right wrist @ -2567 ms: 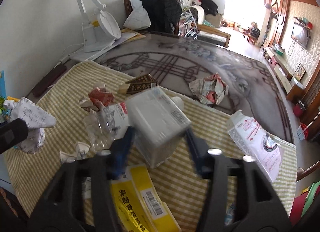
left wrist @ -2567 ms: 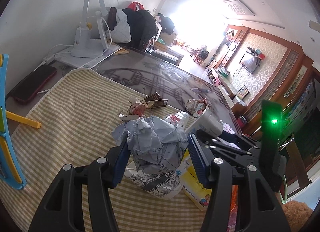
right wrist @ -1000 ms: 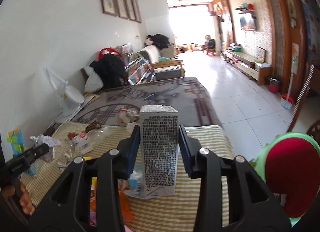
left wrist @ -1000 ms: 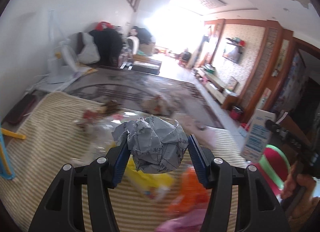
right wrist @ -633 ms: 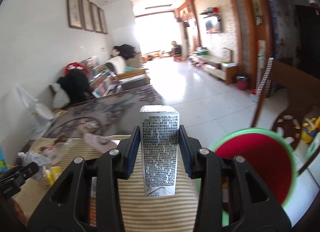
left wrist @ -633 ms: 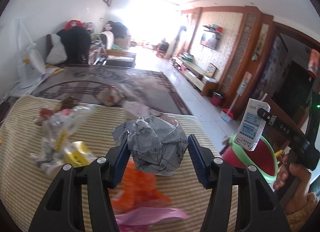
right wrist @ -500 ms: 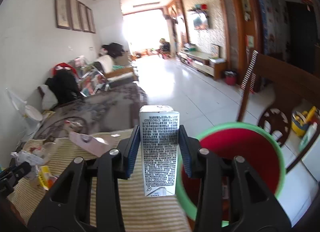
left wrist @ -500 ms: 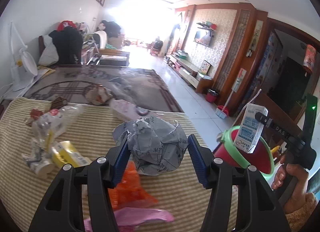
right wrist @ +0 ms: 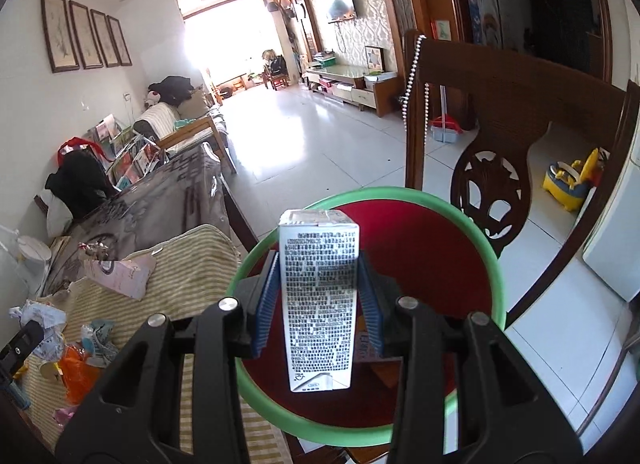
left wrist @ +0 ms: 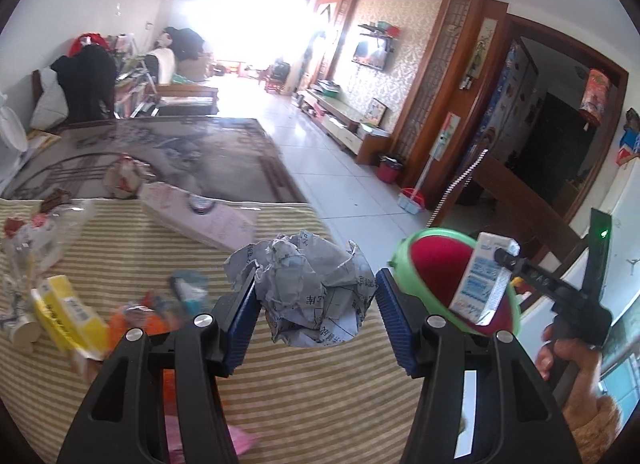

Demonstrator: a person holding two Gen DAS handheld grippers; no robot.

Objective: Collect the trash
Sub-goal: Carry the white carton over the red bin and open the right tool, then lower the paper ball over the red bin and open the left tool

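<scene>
My left gripper [left wrist: 316, 300] is shut on a crumpled ball of printed paper [left wrist: 308, 284] and holds it above the striped tablecloth [left wrist: 320, 392]. My right gripper [right wrist: 318, 304] is shut on a white milk carton [right wrist: 318, 304] and holds it upright over the open mouth of a red bin with a green rim [right wrist: 496, 264]. In the left wrist view the carton [left wrist: 480, 280] hangs over the bin [left wrist: 424, 264] just past the table's right end. Some paper lies at the bin's bottom.
Loose trash lies on the cloth: a yellow box [left wrist: 64, 308], an orange wrapper [right wrist: 78, 372], a clear bottle [left wrist: 36, 240], a pink envelope [left wrist: 200, 220] and a paper wad [left wrist: 124, 180]. A wooden chair [right wrist: 500, 112] stands right behind the bin.
Both grippers have swung right from the trash pile toward the bin. The carton has moved from beside the bin to over its mouth. The paper ball has come closer to the table's right end.
</scene>
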